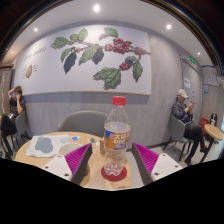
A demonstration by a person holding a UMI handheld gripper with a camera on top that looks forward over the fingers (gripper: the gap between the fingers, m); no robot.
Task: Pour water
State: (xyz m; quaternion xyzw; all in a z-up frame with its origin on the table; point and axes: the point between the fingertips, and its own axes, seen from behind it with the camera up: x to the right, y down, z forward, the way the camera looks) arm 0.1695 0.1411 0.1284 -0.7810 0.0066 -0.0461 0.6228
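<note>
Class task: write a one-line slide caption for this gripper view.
Open gripper with water bottle standing between its fingers on a café table, leaf mural behind.

The bottle's [117,139] base was partly masked by the pads [76,157] of the gripper [112,158], so whether they pressed on it could not be told. Its label print was too small to read. The table [50,165] was cut off below by the fingers. A flat item [43,146] on it was too indistinct to name. The seated person [185,120] to the right and another [14,112] to the left were small and partly cut off.
</note>
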